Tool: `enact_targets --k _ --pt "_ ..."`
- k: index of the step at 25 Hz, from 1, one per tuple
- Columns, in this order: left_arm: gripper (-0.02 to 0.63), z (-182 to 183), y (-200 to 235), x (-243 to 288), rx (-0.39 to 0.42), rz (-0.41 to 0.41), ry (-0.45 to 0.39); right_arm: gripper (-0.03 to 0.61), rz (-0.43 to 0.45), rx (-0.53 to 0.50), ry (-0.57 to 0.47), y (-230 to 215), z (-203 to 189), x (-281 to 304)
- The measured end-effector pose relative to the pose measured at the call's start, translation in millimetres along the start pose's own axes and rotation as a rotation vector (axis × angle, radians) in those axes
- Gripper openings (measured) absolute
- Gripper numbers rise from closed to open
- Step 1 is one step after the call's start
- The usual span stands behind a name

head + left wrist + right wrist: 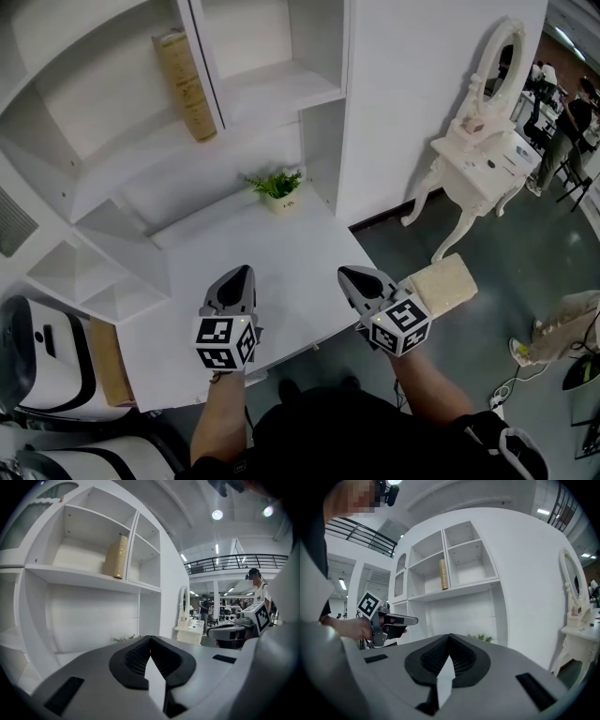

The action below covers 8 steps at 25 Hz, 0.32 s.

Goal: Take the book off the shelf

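- Left gripper (150, 638): fingers pressed together, tip to tip, with nothing between them. It is held over the near part of the white table (291, 267) and points toward the shelf unit (272, 89).
- Right gripper (449, 636): fingers likewise together and empty. It is level with the left gripper and off to its right, at the table's near right edge.
- Book (185, 82): tan, standing upright on an upper shelf, just beside the divider at the right of its compartment. It is above and well ahead of both pairs of fingers and touched by neither. From the left fingers it sits up and a little left (116, 556). From the right fingers it sits almost straight above the tips (443, 573).
- Potted plant (278, 189): on the table at the back, ahead of the fingers, roughly between the two grippers' lines.
- White dressing table with oval mirror (483, 155): on the floor, well off to the right of the right fingers.
- Tan padded stool (450, 281): just right of the right gripper, lower down.
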<state>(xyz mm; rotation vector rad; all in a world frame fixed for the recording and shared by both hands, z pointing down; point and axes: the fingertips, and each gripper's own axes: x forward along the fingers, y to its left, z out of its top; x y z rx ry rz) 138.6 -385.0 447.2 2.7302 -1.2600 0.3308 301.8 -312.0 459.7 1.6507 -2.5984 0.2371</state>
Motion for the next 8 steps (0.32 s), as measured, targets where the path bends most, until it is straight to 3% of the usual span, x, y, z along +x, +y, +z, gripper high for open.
enact_targets --k 8 --pt "0.009 -0.5 1.7 1.6 0.002 0.002 0.003 0.012 0.006 -0.001 0.008 -0.3 -1.0 4.4"
